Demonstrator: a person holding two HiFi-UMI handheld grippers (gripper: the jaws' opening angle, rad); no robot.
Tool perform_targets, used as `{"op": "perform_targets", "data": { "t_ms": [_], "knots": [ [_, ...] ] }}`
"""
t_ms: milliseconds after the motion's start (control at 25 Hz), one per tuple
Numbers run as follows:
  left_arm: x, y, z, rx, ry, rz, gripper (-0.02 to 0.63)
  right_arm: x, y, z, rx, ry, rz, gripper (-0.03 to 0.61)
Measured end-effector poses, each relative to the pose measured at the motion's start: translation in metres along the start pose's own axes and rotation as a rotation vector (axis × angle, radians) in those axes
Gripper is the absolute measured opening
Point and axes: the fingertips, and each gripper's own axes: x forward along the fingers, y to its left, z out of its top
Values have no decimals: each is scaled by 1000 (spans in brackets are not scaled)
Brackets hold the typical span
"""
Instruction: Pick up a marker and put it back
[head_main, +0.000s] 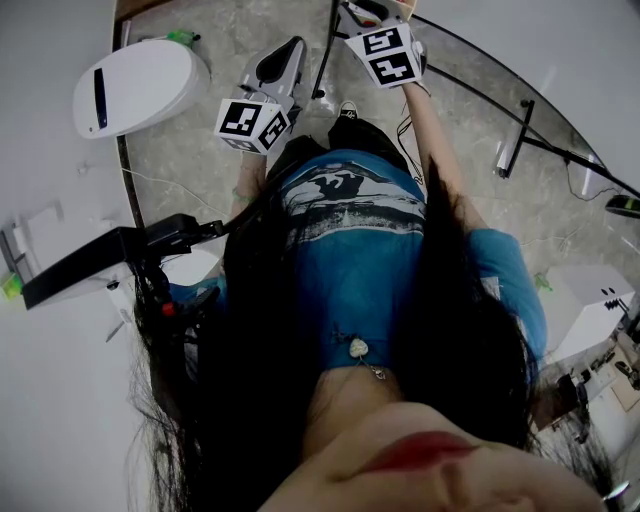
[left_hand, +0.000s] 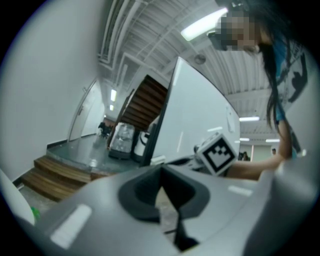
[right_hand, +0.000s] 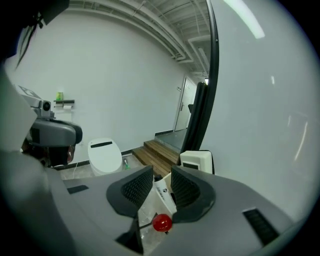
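Observation:
In the right gripper view a white marker (right_hand: 163, 196) with a red cap (right_hand: 161, 222) sits between the ribbed pads of my right gripper (right_hand: 161, 176), which is shut on it, the cap end toward the camera. My left gripper (left_hand: 161, 176) has its two dark pads meeting at the tips, with nothing between them. In the head view both grippers are held out in front of the person's body, the left gripper (head_main: 284, 58) lower and the right gripper (head_main: 372, 12) at the top edge. The marker does not show in the head view.
A white oval unit (head_main: 138, 85) (right_hand: 105, 155) stands on the stone floor at left. Wooden steps (right_hand: 159, 154) (left_hand: 50, 172) rise beyond it. A tall white board (left_hand: 200, 115) with a dark edge stands close. A black stand (head_main: 110, 255) is at the person's left, a white box (right_hand: 196, 161) by the board.

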Motion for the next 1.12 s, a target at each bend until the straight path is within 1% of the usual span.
{"op": "perform_targets", "data": {
  "t_ms": [120, 320, 440, 520, 600, 720, 800, 920, 1120],
  "knots": [
    [0, -3, 0, -1, 1, -8, 2, -20, 5, 7, 74, -63, 6, 92],
    [1, -11, -1, 1, 13, -35, 2, -54, 21, 7, 291, -173, 41, 92],
    [4, -19, -5, -3, 32, -60, 2, -68, 25, -1, 402, -199, 64, 92],
    [-8, -32, -11, -9, 45, -80, 2, -86, 39, -11, 452, -200, 68, 91],
    [-47, -62, -23, -13, 46, -102, 2, -125, 76, -28, 480, -201, 59, 91],
    [-115, -111, -44, -23, 42, -128, 2, -187, 143, -60, 490, -187, 45, 91],
    [-131, -122, -53, -35, 51, -137, 2, -201, 167, -72, 492, -161, 52, 91],
    [-131, -125, -54, -43, 59, -151, 2, -204, 180, -78, 496, -139, 66, 91],
    [-129, -122, -49, -32, 53, -147, 2, -201, 176, -72, 497, -157, 71, 91]
  ]
}}
